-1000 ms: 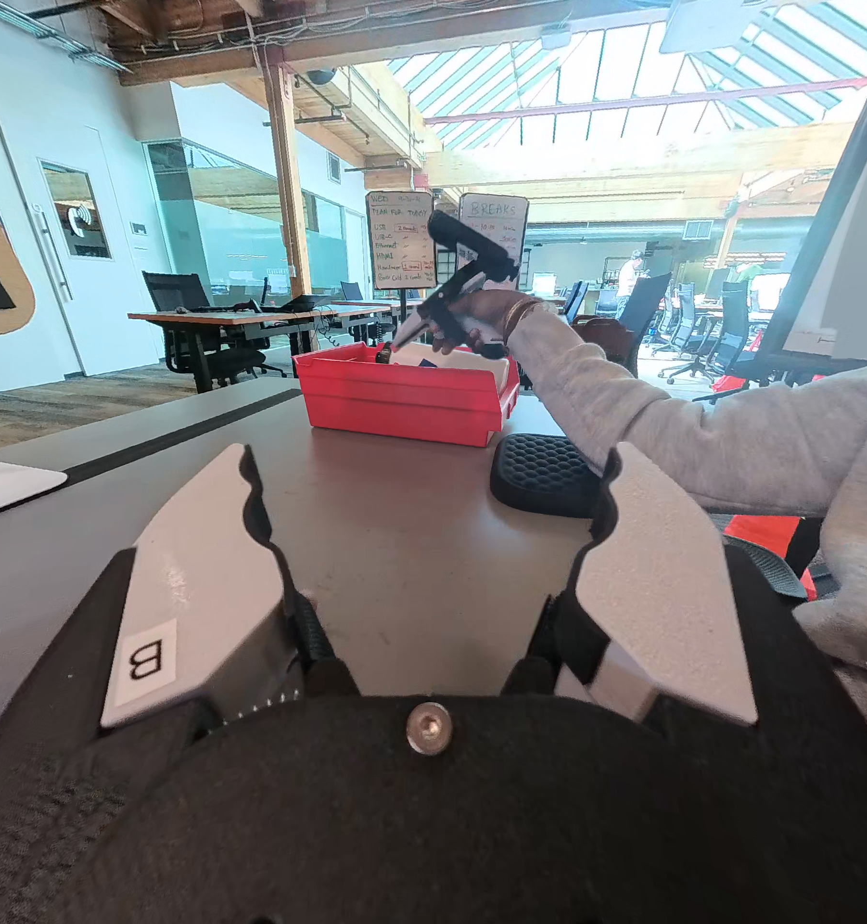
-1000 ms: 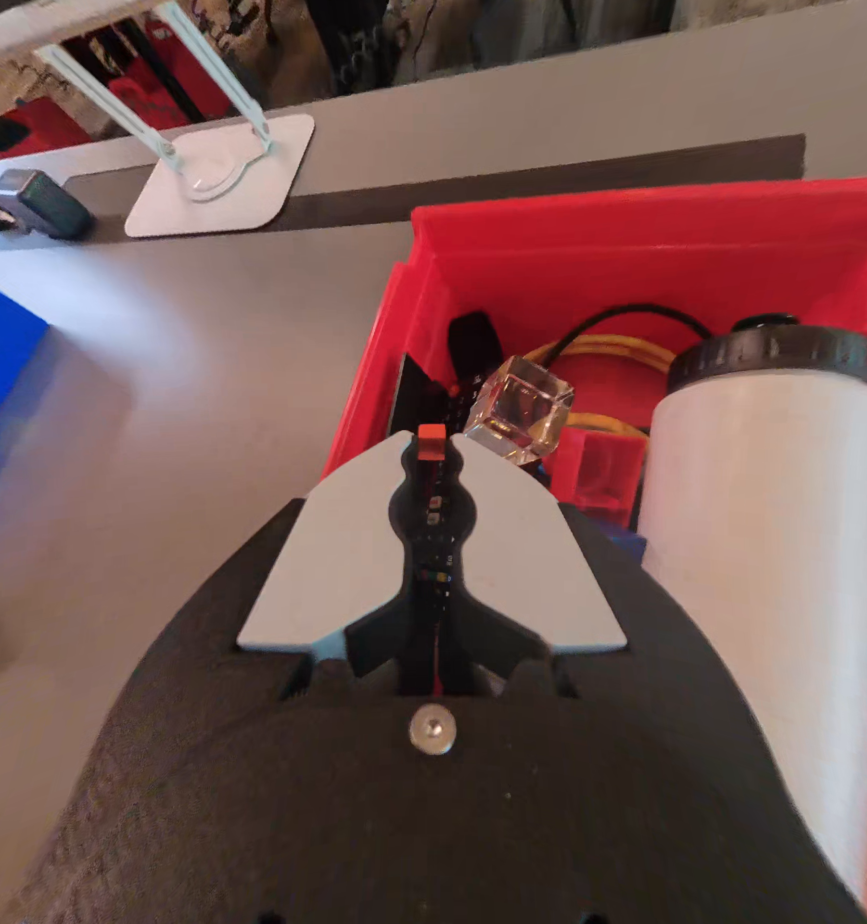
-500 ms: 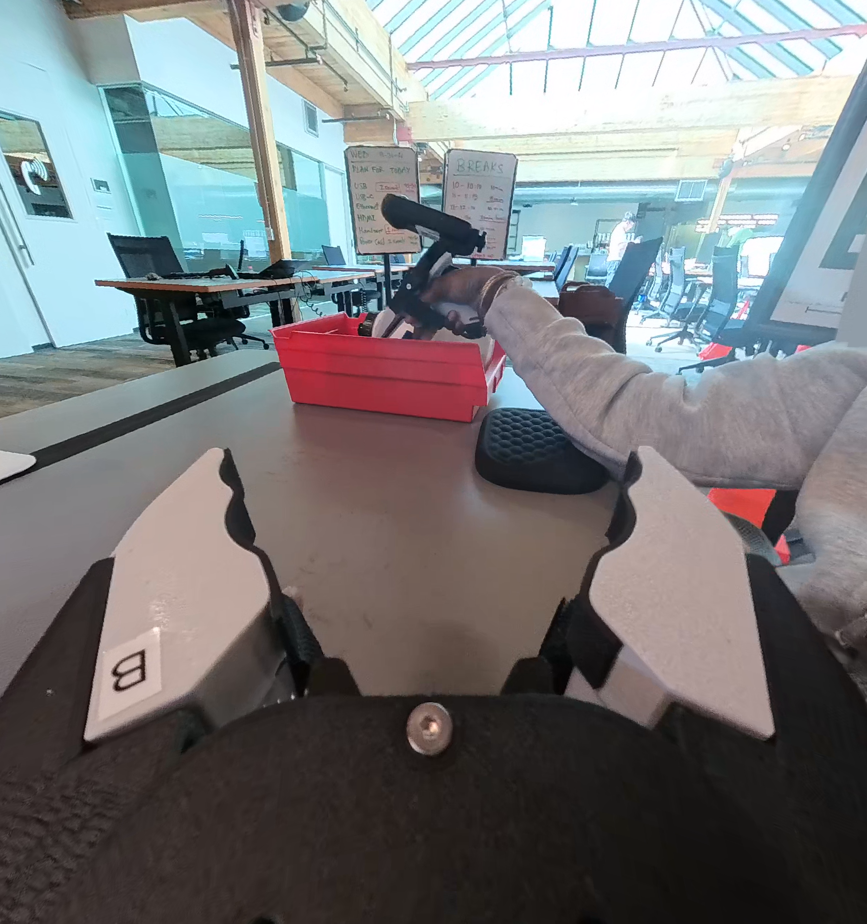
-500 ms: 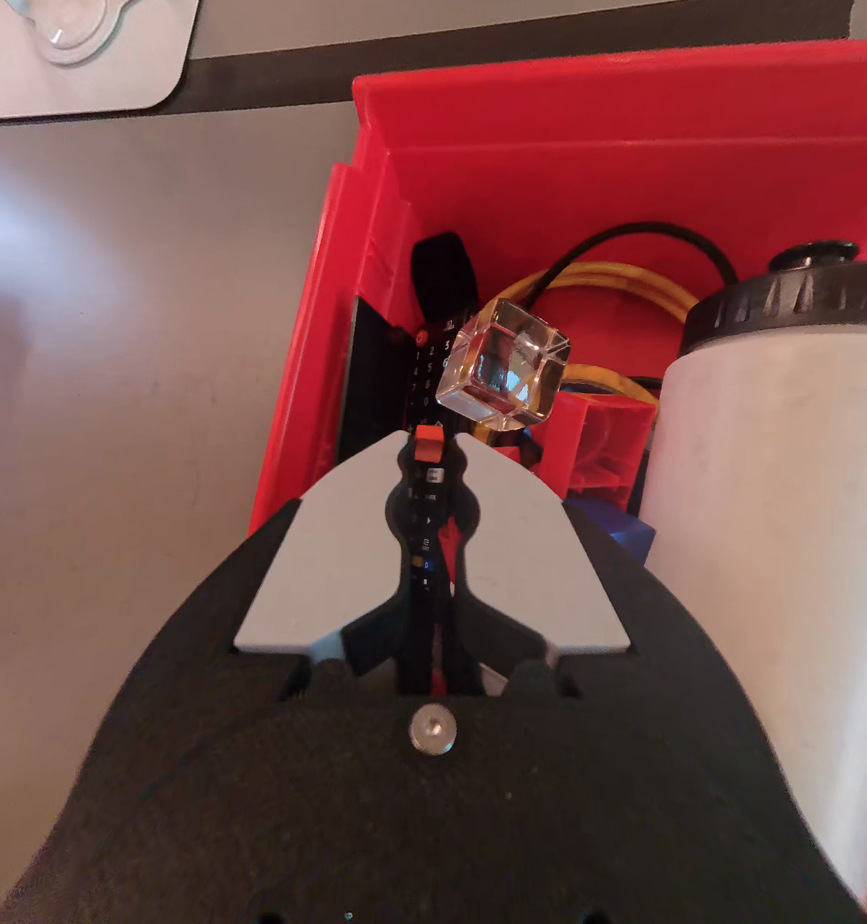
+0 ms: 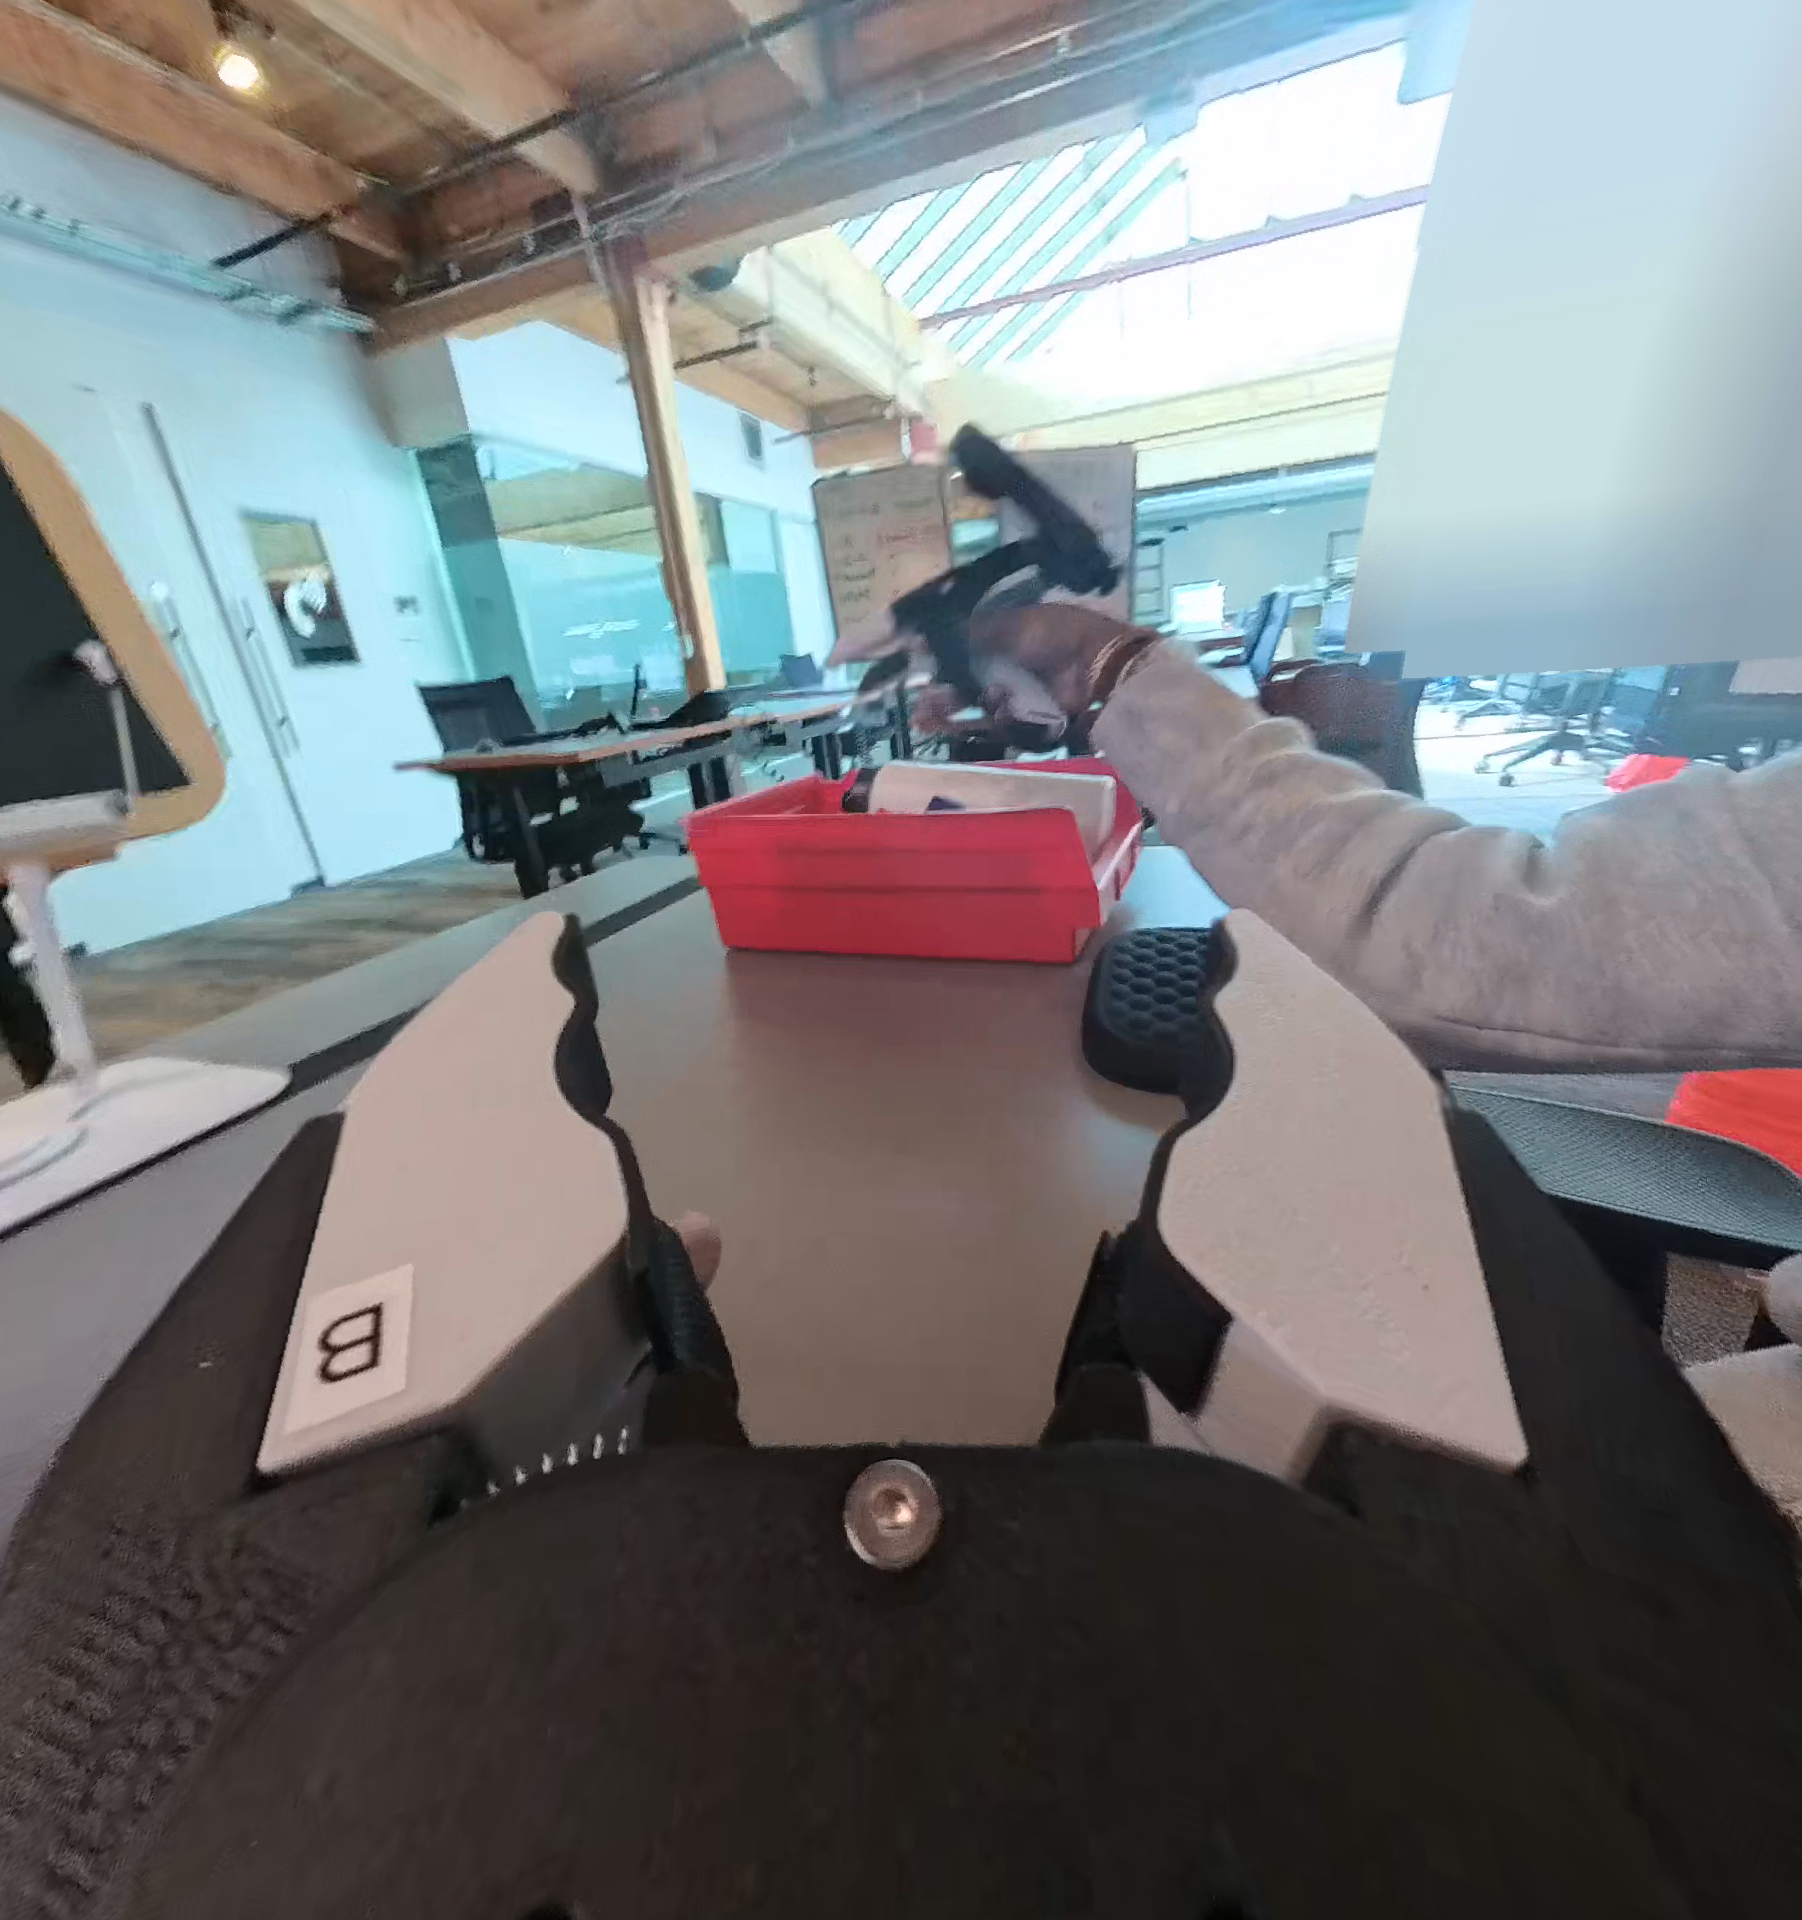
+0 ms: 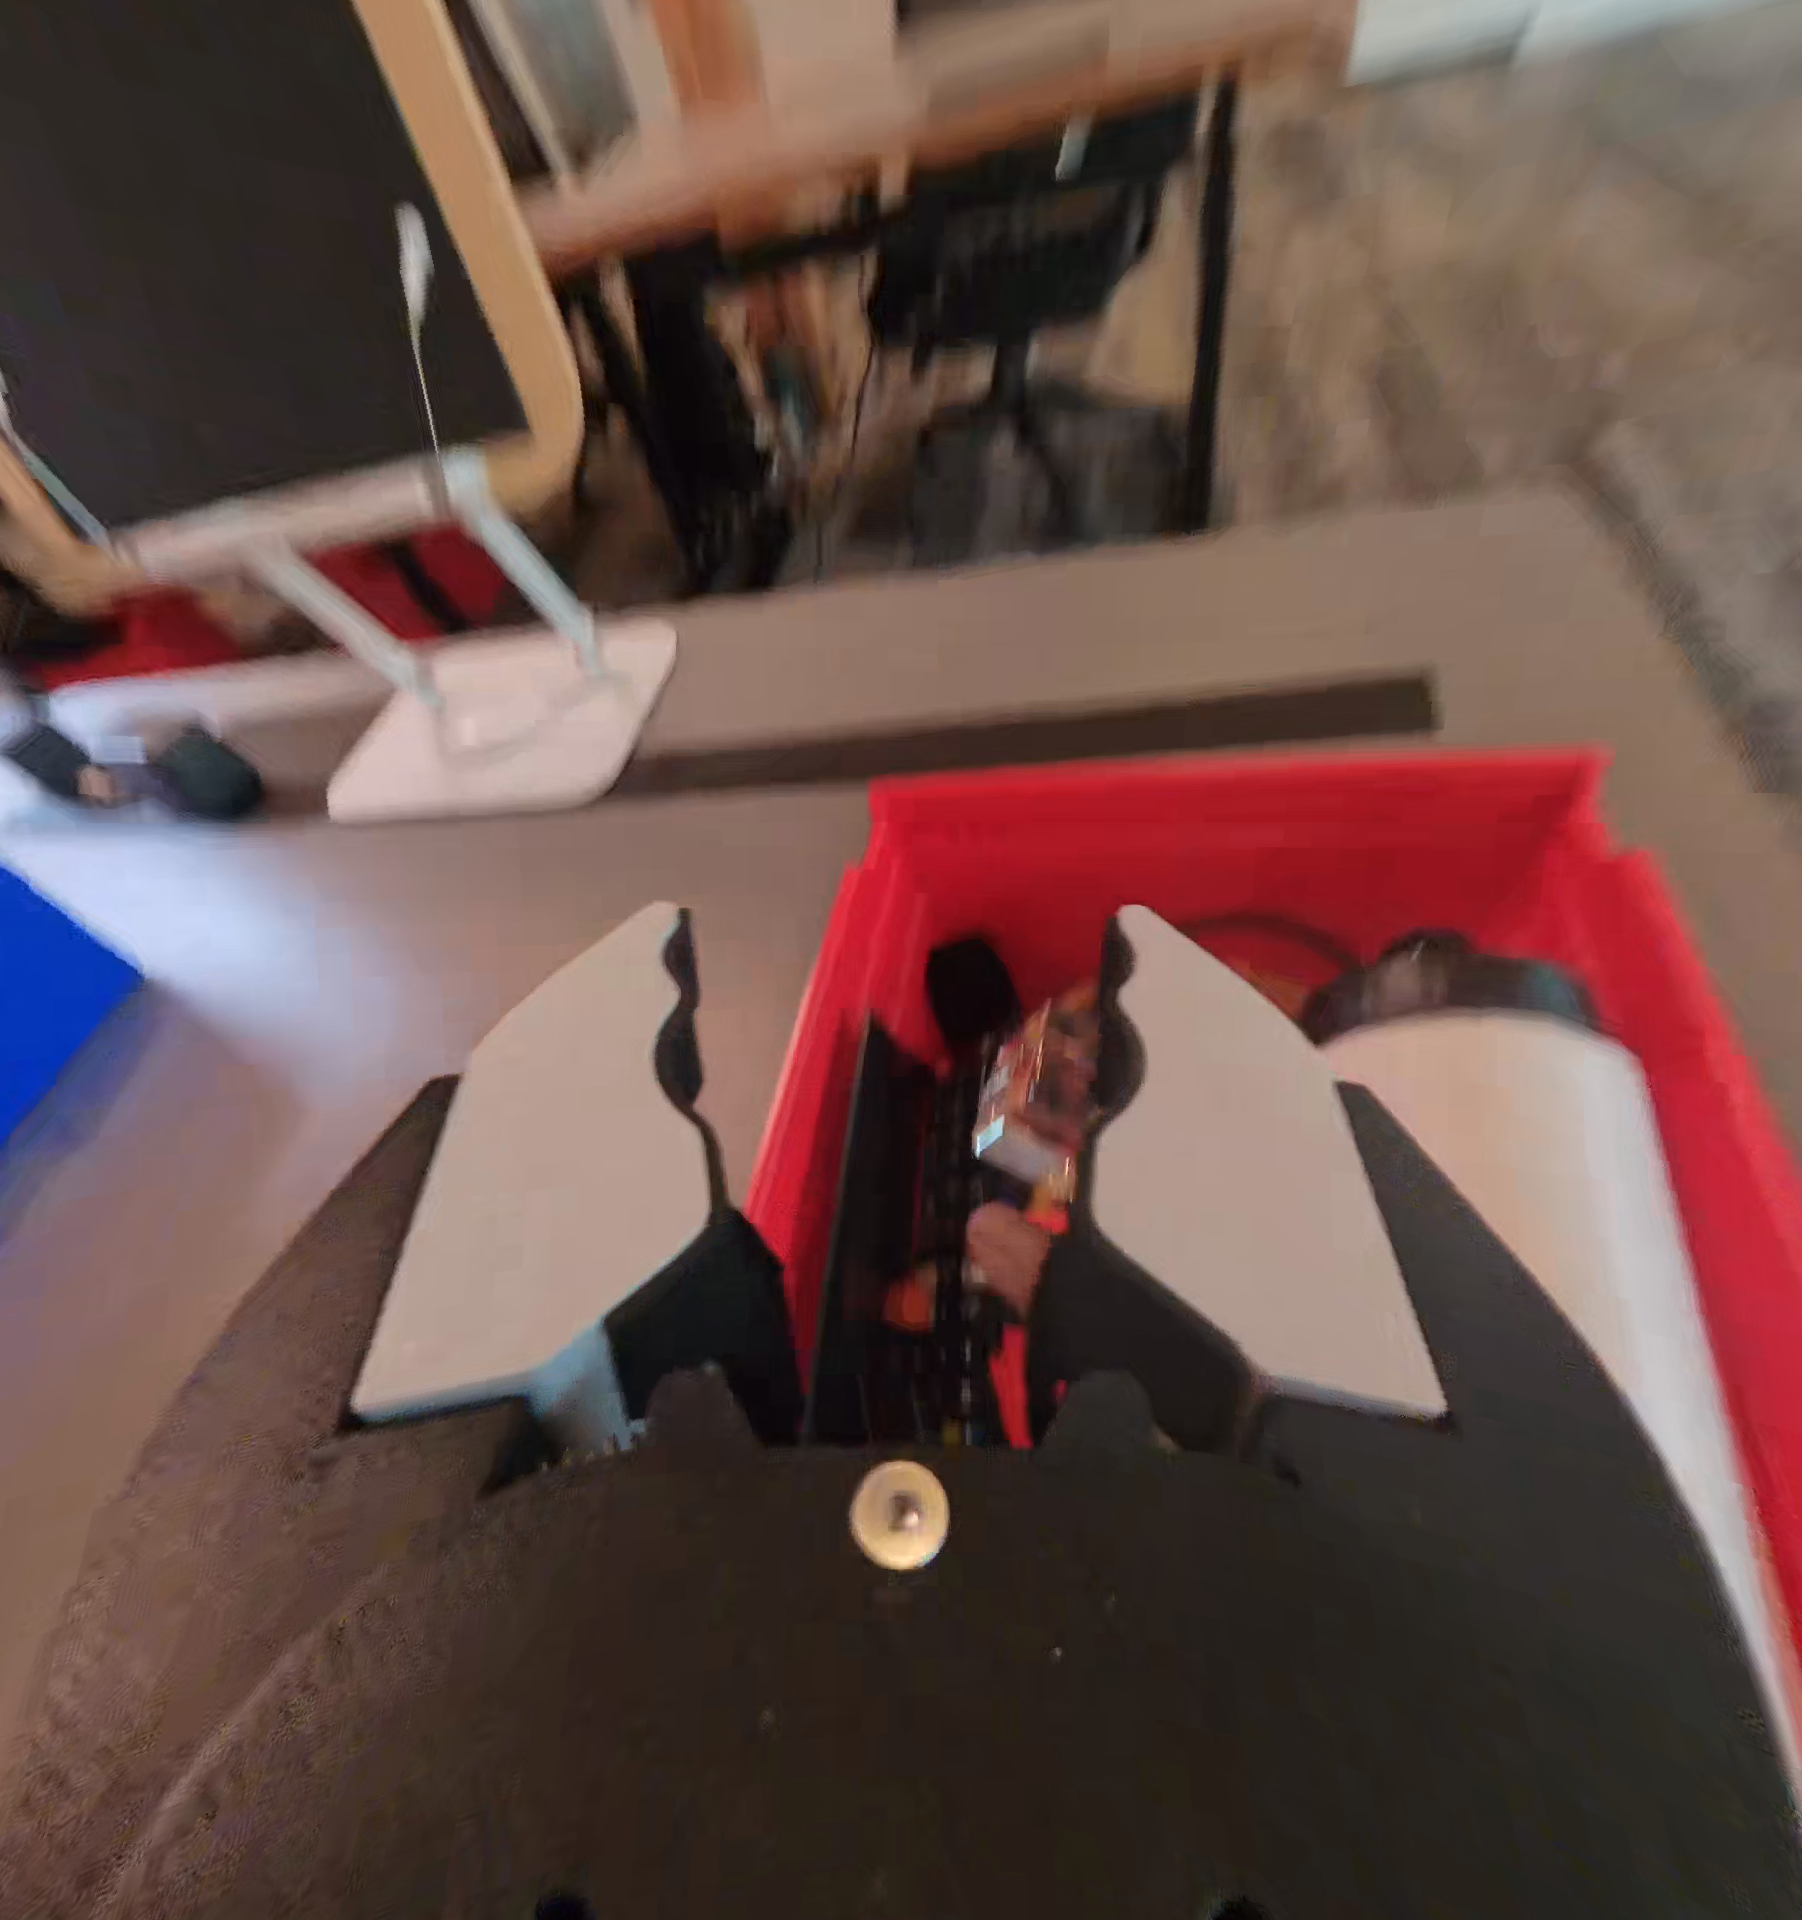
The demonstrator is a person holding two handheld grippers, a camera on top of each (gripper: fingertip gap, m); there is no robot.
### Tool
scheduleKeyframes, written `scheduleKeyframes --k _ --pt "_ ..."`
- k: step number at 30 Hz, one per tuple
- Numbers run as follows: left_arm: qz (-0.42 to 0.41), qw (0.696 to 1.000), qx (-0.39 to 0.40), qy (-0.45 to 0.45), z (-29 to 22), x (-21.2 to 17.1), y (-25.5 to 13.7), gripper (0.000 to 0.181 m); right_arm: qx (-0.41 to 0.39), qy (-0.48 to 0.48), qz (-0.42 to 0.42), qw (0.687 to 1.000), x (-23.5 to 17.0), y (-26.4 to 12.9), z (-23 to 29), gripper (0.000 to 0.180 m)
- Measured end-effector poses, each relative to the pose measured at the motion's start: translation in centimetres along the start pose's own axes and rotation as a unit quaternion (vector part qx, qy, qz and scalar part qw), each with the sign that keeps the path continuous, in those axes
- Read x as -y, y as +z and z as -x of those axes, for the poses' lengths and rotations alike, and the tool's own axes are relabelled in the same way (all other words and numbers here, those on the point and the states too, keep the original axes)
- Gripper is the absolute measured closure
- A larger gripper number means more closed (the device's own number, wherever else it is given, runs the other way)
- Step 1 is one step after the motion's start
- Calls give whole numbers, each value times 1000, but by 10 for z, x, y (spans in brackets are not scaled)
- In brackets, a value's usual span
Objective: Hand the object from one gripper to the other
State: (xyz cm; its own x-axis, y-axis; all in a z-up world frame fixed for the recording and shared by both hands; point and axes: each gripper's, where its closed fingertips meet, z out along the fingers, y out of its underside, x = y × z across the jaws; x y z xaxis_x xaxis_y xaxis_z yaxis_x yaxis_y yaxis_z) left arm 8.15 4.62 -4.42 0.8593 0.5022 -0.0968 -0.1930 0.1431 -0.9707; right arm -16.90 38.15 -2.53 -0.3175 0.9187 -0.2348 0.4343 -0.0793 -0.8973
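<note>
Both grippers stand wide apart at the fingers, and neither one grips anything. Low over the near part of the grey table (image 5: 876,1143), the left gripper (image 5: 892,1049) points across the bare top toward the red bin (image 5: 897,883), which sits farther along. A black honeycomb-patterned pad (image 5: 1146,997) lies just beside the bin's near right corner, partly hidden behind the gripper's right finger.

Above the bin, the right gripper (image 6: 897,997) is held by a hand (image 5: 1032,665) at the end of a grey sleeve (image 5: 1448,904), and it looks down into the bin (image 6: 1240,842). Between its spread fingers, still down in the bin, lies the thin black object (image 6: 954,1195) with small buttons, along the bin's left wall. A clear cube (image 6: 1027,1122) rests against it; motion blur hides finer detail. A white bottle (image 6: 1520,1247) with a black cap fills the right side of the bin, and a bit of orange cable shows behind.

A dark strip (image 6: 1032,727) runs across the table beyond the bin. To the left stands a white stand base (image 6: 502,727), and a blue box (image 6: 14,997) sits at the left edge.

Beyond the table is an open office: wooden beams, a skylight, glass-walled rooms, desks with black chairs (image 5: 554,758), and whiteboards (image 5: 876,551) far back.
</note>
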Motion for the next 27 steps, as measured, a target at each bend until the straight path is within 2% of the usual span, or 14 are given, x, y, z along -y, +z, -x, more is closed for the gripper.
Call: scheduleKeyframes --k 3,5,8,12,17,20,24,27 --pt "76 995 56 -36 21 -13 -6 83 -34 4 -171 985 54 -23 3 66" --pt "101 990 76 -54 28 -14 -11 84 -55 13 -278 959 85 -45 8 53" --pt "107 989 87 -61 29 -5 -19 86 -21 25 -335 942 106 -64 30 34" --pt "165 978 126 -15 43 12 -46 86 -17 6 -364 931 118 -82 46 34" --pt "285 937 199 32 88 45 -108 93 -15 20 -404 915 128 -105 49 33" --pt "344 913 219 13 120 57 -142 100 -14 38 -433 900 133 -120 46 38" --pt "431 887 163 -34 142 33 -159 104 -9 54 -463 885 137 -137 45 45" --pt "517 846 112 -69 146 -11 -162 108 -8 62 -481 874 139 -148 44 47"
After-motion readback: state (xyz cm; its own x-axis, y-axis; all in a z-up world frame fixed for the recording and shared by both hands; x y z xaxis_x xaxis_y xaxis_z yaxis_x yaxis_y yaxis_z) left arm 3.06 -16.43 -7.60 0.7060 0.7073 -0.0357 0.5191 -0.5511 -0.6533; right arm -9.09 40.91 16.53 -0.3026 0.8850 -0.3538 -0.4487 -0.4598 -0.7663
